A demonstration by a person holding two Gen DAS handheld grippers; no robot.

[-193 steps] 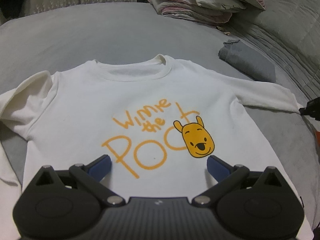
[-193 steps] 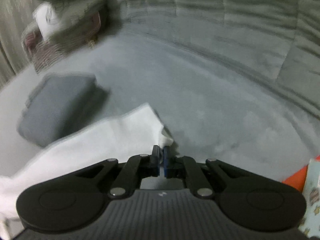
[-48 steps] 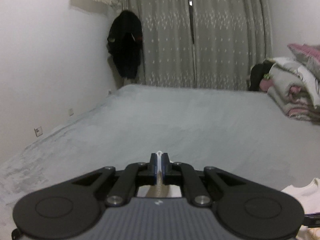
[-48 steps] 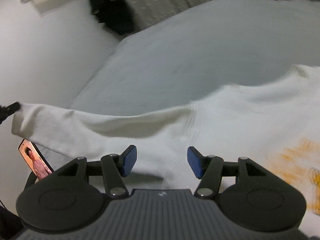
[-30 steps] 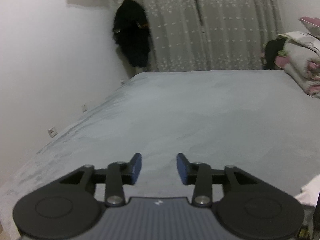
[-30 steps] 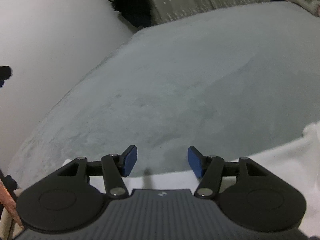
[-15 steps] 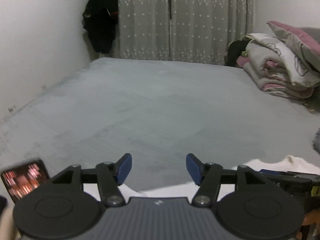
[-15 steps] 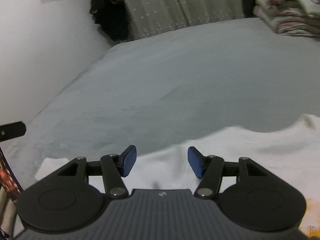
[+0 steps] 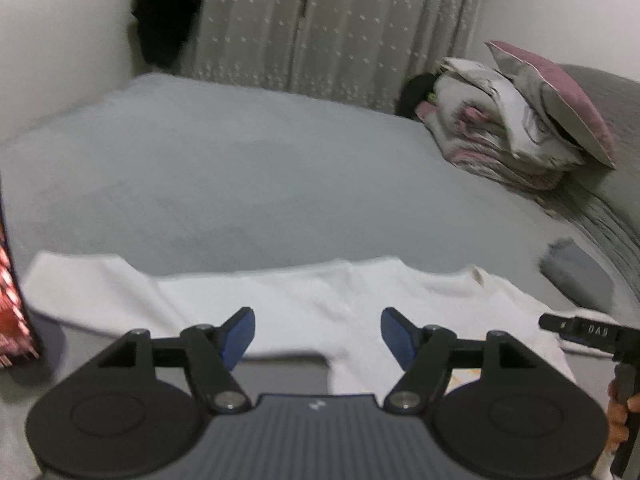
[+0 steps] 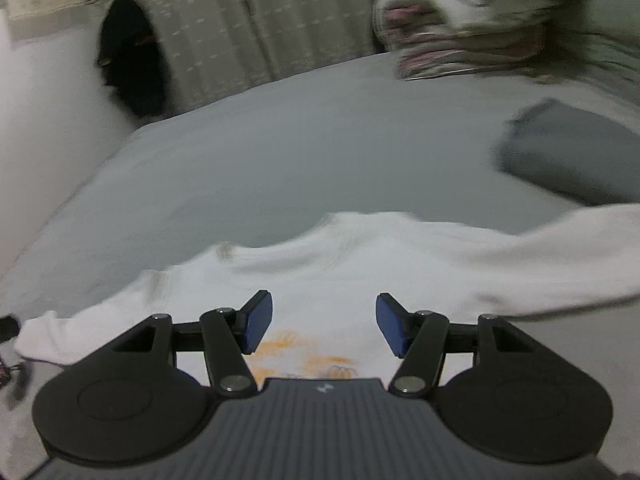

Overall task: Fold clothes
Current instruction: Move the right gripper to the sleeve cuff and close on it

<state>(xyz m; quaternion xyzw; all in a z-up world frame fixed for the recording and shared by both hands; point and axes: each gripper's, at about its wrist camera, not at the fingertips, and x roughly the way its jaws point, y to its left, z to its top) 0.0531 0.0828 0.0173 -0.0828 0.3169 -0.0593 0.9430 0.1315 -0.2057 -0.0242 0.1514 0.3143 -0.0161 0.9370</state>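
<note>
Grey bedding (image 9: 224,184) fills most of both views, with pale dotted curtains (image 9: 340,28) behind it and a dark garment (image 9: 168,12) hanging at the left of them against a white wall. On the far right of the bed sits a heap of folded quilts and a pink-edged pillow (image 9: 516,120), and nearer lies a small folded grey cloth (image 10: 568,156). A white sweatshirt (image 9: 320,300) lies spread flat on the bed in front of both claws, neckline away from the cameras, its sleeves stretched out to either side; orange printing (image 10: 304,352) shows on its chest in the right wrist view. The left gripper (image 9: 316,334) hangs over the sweatshirt's left armpit, its blue pads spread and widening, nothing between them. The right gripper (image 10: 324,324) hangs over the chest, blue pads spread apart and gripping nothing. At the right edge of the left wrist view a hand (image 9: 618,412) grips a black handle. A lit phone screen (image 9: 12,304) shows at the left edge.
</note>
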